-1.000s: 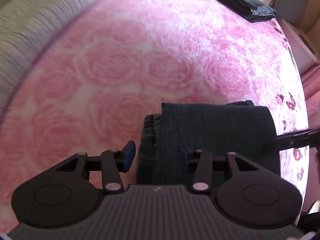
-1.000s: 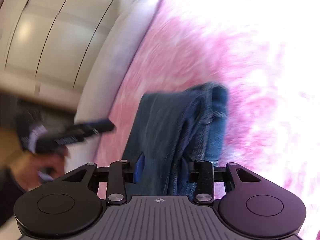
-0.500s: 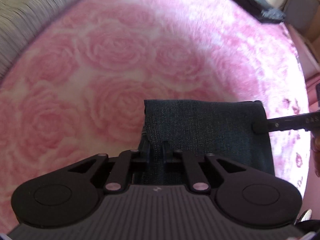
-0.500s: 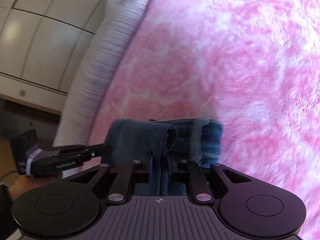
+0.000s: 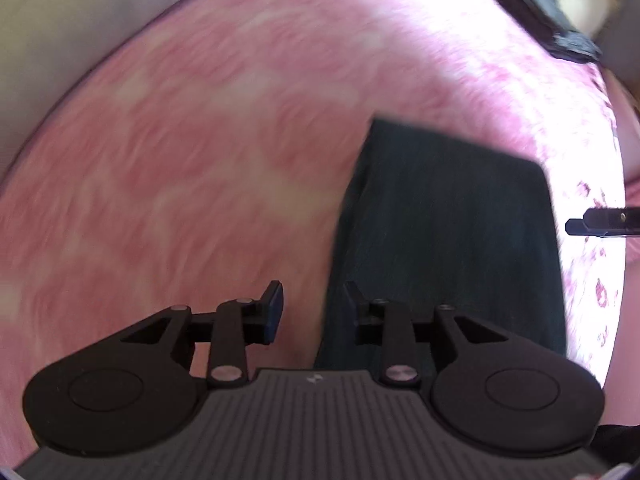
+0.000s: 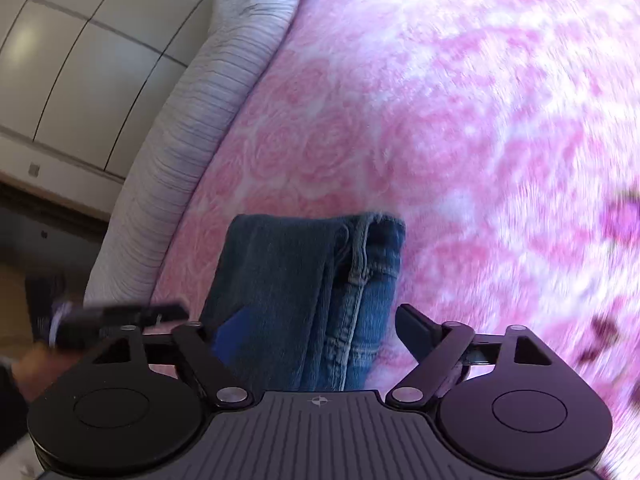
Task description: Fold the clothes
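Observation:
A folded pair of dark blue jeans lies on the pink rose-patterned blanket. My left gripper is open and empty at the jeans' near left edge; its right finger is over the denim. In the right wrist view the jeans lie just ahead, seams and waistband showing on the right side. My right gripper is open wide and empty, with the jeans between its fingers. The right gripper's tip shows in the left wrist view, apart from the jeans.
A second folded dark garment lies at the blanket's far right corner. A grey ribbed cushion edge runs along the left side of the bed, with white cabinet doors beyond. The left gripper shows blurred at left.
Both grippers were shut on the folded jeans half a second ago. Both have now opened and let go, and the jeans lie flat on the blanket. Both views are blurred by motion.

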`<control>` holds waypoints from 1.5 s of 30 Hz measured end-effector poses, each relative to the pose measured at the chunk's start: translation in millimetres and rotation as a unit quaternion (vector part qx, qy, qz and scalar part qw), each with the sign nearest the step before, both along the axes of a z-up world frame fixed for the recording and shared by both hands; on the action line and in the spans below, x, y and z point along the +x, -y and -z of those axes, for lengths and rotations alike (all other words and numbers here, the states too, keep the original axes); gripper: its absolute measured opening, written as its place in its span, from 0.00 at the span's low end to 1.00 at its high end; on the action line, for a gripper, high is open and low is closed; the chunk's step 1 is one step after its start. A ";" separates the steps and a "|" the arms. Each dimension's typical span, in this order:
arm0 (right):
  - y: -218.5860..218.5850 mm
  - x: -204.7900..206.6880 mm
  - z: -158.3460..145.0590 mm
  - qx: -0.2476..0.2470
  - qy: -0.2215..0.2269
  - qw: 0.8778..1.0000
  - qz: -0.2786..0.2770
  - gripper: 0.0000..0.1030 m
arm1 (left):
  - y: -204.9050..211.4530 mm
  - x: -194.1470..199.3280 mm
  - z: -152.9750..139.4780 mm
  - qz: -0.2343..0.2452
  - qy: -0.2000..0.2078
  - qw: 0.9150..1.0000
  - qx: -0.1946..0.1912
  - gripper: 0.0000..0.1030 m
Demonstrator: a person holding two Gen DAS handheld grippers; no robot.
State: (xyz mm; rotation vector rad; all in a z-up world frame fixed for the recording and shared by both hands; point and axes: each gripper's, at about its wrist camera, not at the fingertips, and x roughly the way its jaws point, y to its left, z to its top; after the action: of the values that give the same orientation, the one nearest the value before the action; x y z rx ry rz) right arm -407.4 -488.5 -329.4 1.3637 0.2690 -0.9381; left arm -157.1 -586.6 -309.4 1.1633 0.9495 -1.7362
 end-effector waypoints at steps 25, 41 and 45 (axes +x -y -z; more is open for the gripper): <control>-71.1 48.4 27.9 0.041 0.009 0.995 -0.085 0.71 | -176.4 22.6 5.6 0.172 0.119 0.966 -0.155 0.43; -163.1 71.0 57.6 -0.003 0.058 0.993 -0.106 0.74 | -272.6 -34.0 102.0 0.459 0.307 0.725 -0.411 0.49; -166.0 57.1 75.2 -0.020 0.110 0.989 -0.098 0.74 | -273.4 -47.5 125.5 0.462 0.356 0.686 -0.435 0.39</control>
State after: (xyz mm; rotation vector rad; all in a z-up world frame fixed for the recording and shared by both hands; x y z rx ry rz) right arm -350.3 -322.5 -404.6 1.3644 0.2110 -0.6217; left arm -204.6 -313.2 -434.9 1.4829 -1.0647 -1.7605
